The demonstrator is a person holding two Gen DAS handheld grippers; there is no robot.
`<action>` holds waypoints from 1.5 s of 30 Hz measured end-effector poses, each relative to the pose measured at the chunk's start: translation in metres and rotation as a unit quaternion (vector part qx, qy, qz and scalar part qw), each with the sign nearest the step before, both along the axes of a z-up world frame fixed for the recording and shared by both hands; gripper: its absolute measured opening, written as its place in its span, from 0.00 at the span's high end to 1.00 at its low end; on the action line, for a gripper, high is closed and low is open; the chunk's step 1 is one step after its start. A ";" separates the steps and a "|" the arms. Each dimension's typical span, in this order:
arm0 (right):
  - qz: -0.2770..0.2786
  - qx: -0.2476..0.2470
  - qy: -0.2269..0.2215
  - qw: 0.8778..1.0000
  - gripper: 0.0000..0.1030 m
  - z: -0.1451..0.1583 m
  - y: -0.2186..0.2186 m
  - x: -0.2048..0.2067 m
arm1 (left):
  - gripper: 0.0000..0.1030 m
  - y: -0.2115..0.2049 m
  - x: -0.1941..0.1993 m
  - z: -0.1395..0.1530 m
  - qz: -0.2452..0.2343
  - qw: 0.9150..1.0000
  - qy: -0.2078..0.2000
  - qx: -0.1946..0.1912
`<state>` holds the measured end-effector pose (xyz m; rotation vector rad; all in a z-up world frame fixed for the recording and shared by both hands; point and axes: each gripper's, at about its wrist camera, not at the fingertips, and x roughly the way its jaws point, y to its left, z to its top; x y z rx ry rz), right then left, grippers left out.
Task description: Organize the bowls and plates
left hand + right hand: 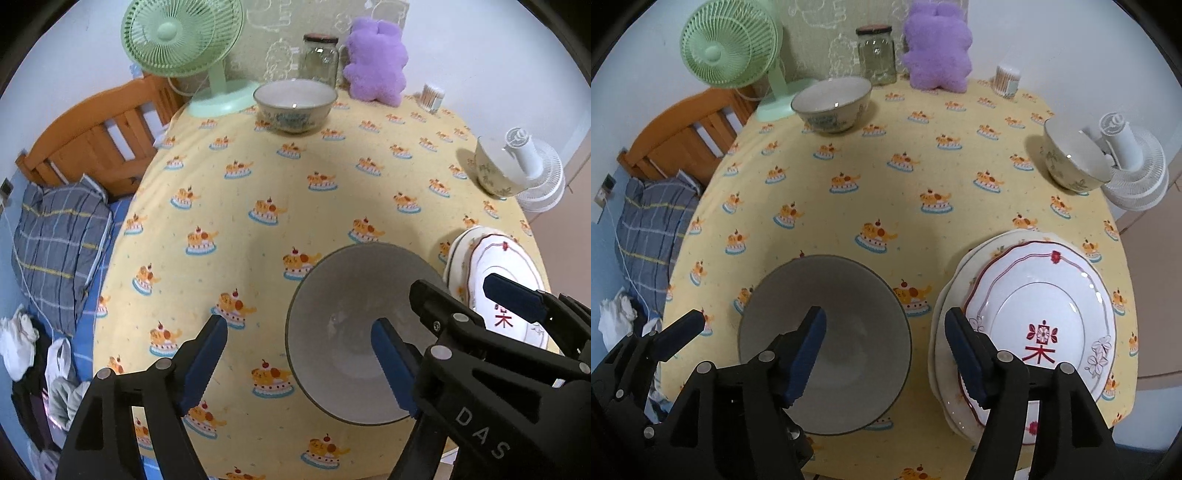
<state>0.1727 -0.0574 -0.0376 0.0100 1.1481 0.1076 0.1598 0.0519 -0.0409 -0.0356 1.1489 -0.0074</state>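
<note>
A large grey bowl [354,332] [827,339] sits on the yellow cake-print tablecloth [277,206] near the front edge. Right of it lies a stack of plates [1034,325] [498,280], the top one white with a red rim and red character. A blue-patterned bowl [295,105] [833,105] stands at the back. A floral bowl [491,170] [1071,158] stands at the right edge. My left gripper [299,362] is open, straddling the grey bowl's left rim. My right gripper [884,358] is open over the gap between grey bowl and plates.
At the back stand a green fan [184,44], a glass jar [319,55], a purple plush [376,59] and a cotton-swab box [433,96]. A white fan [535,173] is beyond the right edge. A bed with wooden headboard [99,136] lies left.
</note>
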 end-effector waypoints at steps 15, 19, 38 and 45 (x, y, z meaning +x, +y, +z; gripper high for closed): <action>-0.032 -0.007 -0.066 0.997 0.32 0.059 0.016 0.020 | 0.21 0.015 0.028 0.054 -0.029 0.997 -0.067 -0.005; -0.021 -0.002 -0.081 0.997 0.32 0.068 0.012 0.042 | 0.21 0.012 0.049 0.062 -0.017 0.997 -0.081 0.000; 0.082 0.011 -0.092 0.992 0.32 0.057 0.005 0.192 | 0.26 -0.003 0.165 0.051 0.099 0.991 -0.091 0.026; 0.095 0.018 -0.093 0.991 0.32 0.043 0.014 0.231 | 0.33 0.006 0.198 0.037 0.128 0.987 -0.089 0.037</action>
